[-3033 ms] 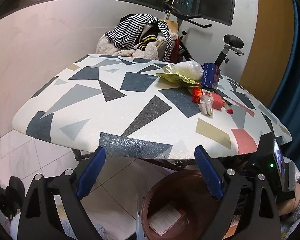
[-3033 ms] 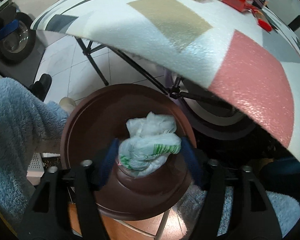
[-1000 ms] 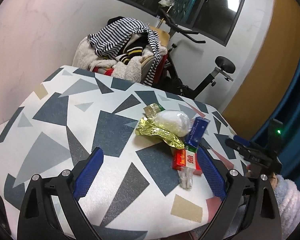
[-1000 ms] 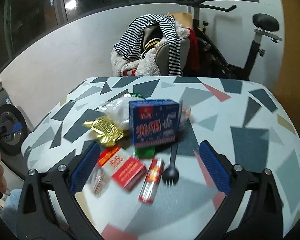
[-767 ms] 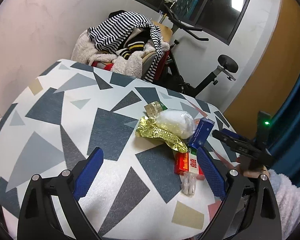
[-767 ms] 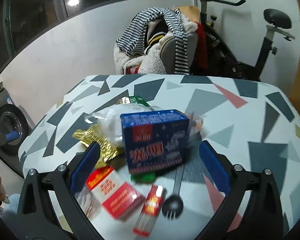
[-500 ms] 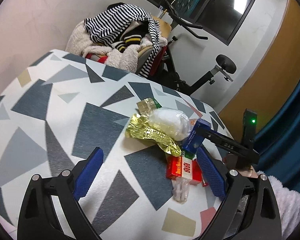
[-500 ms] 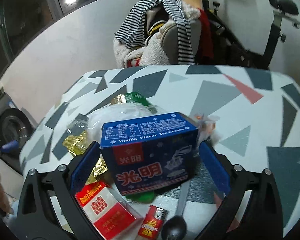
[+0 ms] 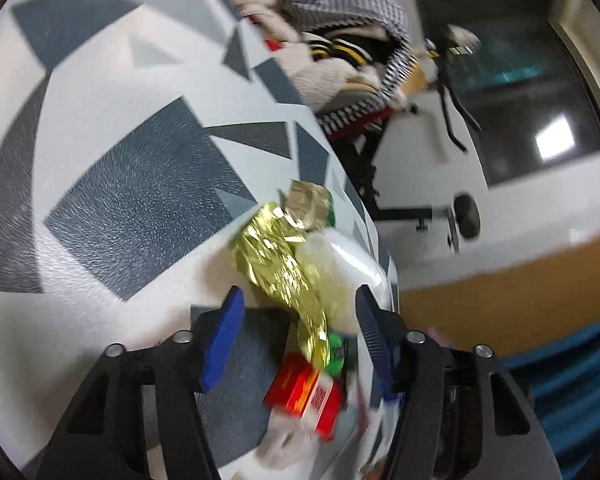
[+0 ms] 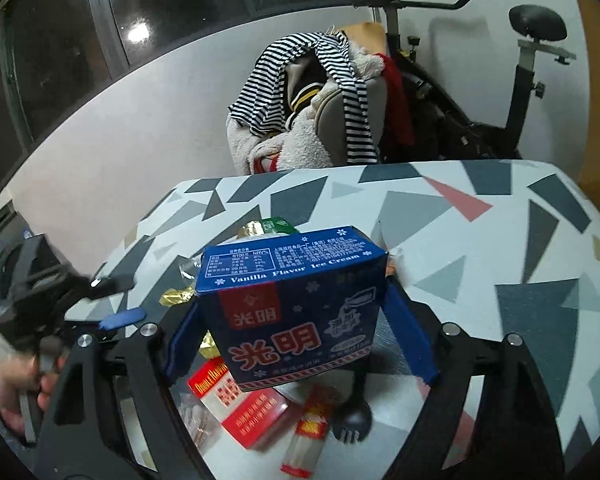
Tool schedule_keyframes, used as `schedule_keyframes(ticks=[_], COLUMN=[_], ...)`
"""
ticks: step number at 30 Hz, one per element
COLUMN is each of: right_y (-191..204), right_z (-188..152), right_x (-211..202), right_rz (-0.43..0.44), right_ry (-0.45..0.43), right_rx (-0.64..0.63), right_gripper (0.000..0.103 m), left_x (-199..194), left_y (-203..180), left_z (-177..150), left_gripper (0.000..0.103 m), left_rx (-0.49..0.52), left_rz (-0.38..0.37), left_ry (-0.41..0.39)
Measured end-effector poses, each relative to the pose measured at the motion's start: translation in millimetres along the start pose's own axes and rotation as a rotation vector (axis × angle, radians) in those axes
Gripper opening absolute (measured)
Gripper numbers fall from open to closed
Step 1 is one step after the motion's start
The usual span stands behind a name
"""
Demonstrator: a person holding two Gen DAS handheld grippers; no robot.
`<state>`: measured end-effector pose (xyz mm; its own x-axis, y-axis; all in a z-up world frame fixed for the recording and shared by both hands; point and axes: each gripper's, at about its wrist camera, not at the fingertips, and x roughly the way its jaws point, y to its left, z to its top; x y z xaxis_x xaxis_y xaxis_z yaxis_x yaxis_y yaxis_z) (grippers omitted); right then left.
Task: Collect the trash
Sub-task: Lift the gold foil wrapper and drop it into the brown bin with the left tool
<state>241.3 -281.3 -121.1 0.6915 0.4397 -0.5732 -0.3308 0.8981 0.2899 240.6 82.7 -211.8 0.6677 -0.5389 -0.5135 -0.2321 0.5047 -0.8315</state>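
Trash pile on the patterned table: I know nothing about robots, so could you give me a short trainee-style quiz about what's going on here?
1. What does the right gripper grasp?
A. blue ice cream box
B. striped shirt
C. red pack
2. True or false: the gold wrapper lies on the patterned table.
3. In the right wrist view, which utensil lies on the table just below the box?

Key: 1. A. 2. True. 3. A black fork.
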Motion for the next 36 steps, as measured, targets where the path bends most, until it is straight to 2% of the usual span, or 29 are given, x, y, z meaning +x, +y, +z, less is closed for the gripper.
schedule_keyframes(ticks=[1,2,6,7,8,10,12,19,25,30,36], right_y=[-2,-4,-15,-17,-18,-19,-18,-10,4,22,42], right_z=[-1,-1,-4,-5,-5,-6,-5,-8,-12,-19,-31], right_x=[-4,-7,-20,-23,-25,-31,-37,-52,-67,-86,-110], right_rz=[0.0,0.001,-0.001,-0.004,-0.005,-0.01,-0.014,-0.009,-0.004,-0.004,0.005], right_ry=[-0.003,-0.005,-0.014,-0.016,-0.017,-0.019,-0.029,-0.052,-0.062,-0.066,-0.071], right_rx=[0.008,0.015,0.057,0.064,0.068,0.075,0.077,0.085,0.086,0.059,0.034], right_gripper=[0.082,0.082,0.082,0.082,0.082,0.082,0.082,0.082,0.082,0.082,0.082], left_x=[4,10,28,29,29,24,12,-41,-83,-118,-152], left_y=[2,5,12,13,14,10,-4,-89,-128,-144,-149], left_z=[1,2,6,7,8,11,13,17,-9,-44,-85], left_gripper=[0.045,0.043,0.041,0.032,0.015,0.013,0.012,0.01,0.01,0.01,0.01], left_rx=[-0.023,-0.048,-0.089,-0.079,-0.065,-0.021,0.079,0.639,0.941,1.055,1.065], left_rz=[0.003,0.009,0.051,0.064,0.071,0.069,0.095,0.257,0.306,0.258,0.167], left_ry=[0.0,0.004,-0.007,-0.019,-0.031,-0.055,-0.085,-0.205,-0.271,-0.278,-0.232])
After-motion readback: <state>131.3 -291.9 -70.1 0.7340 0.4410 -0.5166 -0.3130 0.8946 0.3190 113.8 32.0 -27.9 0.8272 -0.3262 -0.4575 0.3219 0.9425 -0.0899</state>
